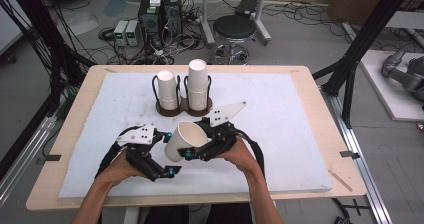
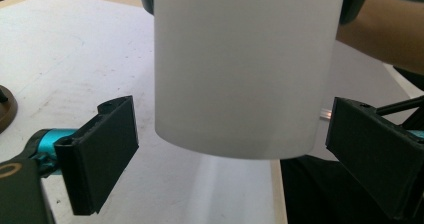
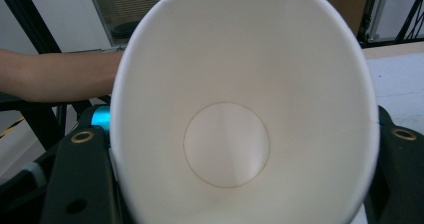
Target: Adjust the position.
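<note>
On the wooden desk [image 1: 300, 71] lies a large white foam pad [image 1: 280, 134] that covers most of the top. Near the pad's far edge stands a dark double cup holder [image 1: 182, 108] with wire hoops; each of its two rings carries a stack of white paper cups, the left stack [image 1: 167, 89] shorter than the right stack [image 1: 197, 84].

Nearer the person, in the middle of the pad, a single white paper cup [image 1: 184, 140] is held above the surface, tilted with its open mouth facing up and toward the holder. The right tool [image 1: 196, 153] grips this cup: in the right gripper view the cup's rim [image 3: 240, 109] sits squeezed between the two black jaws, its round bottom visible inside. The person's right hand [image 1: 240, 156] holds that tool from behind.

The left tool [image 1: 161, 156] sits just beside the cup on its left side, held by the left hand [image 1: 117, 169]. In the left gripper view its jaws stand wide apart on either side of the cup's outer wall [image 2: 240, 69], one finger [image 2: 100, 154] at the left and the other at the right, neither touching the paper. Grey three-cornered plates top both tools.
</note>
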